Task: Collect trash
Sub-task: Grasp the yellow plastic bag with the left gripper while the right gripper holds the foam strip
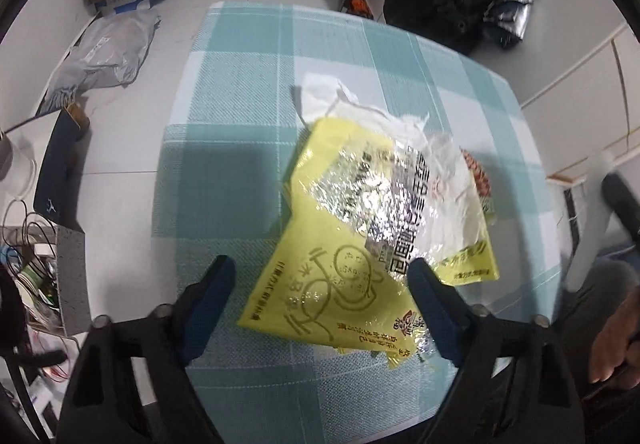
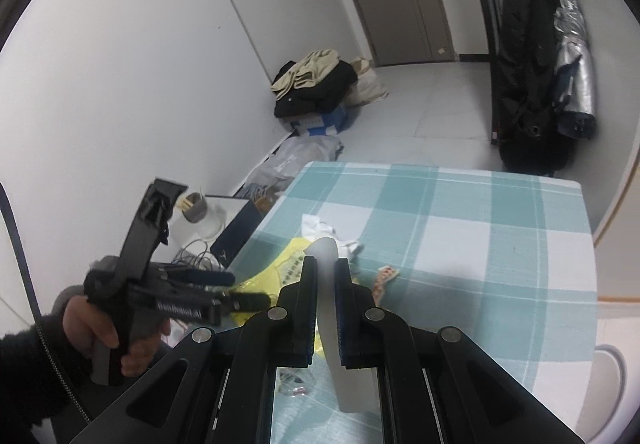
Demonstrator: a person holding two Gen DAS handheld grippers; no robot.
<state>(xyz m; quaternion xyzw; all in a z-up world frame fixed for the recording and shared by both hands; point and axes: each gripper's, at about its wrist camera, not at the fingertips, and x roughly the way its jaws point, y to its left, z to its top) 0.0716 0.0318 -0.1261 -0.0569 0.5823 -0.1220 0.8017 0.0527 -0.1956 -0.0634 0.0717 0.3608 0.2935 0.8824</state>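
A yellow snack wrapper (image 1: pixel 340 244) with a shiny foil inside lies on the teal checked tablecloth (image 1: pixel 232 115). A crumpled white tissue (image 1: pixel 332 95) lies just beyond it and a small red patterned wrapper (image 1: pixel 478 175) at its right. My left gripper (image 1: pixel 320 276) is open, its fingers on either side of the wrapper's near end. My right gripper (image 2: pixel 326 268) is shut on a pale translucent strip (image 2: pixel 334 308) and is held above the table's near side. In the right wrist view the yellow wrapper (image 2: pixel 290 256), tissue (image 2: pixel 320 226), red wrapper (image 2: pixel 384 278) and left gripper (image 2: pixel 224 284) show.
Left of the table stand a dark blue bag (image 1: pixel 56 167), a grey block (image 1: pixel 72 276), cables and a white cup (image 2: pixel 208 222). A clothes pile on a box (image 2: pixel 316 91) and a grey plastic bag (image 1: pixel 108 51) lie on the floor. A black bag (image 2: pixel 528 63) hangs beyond.
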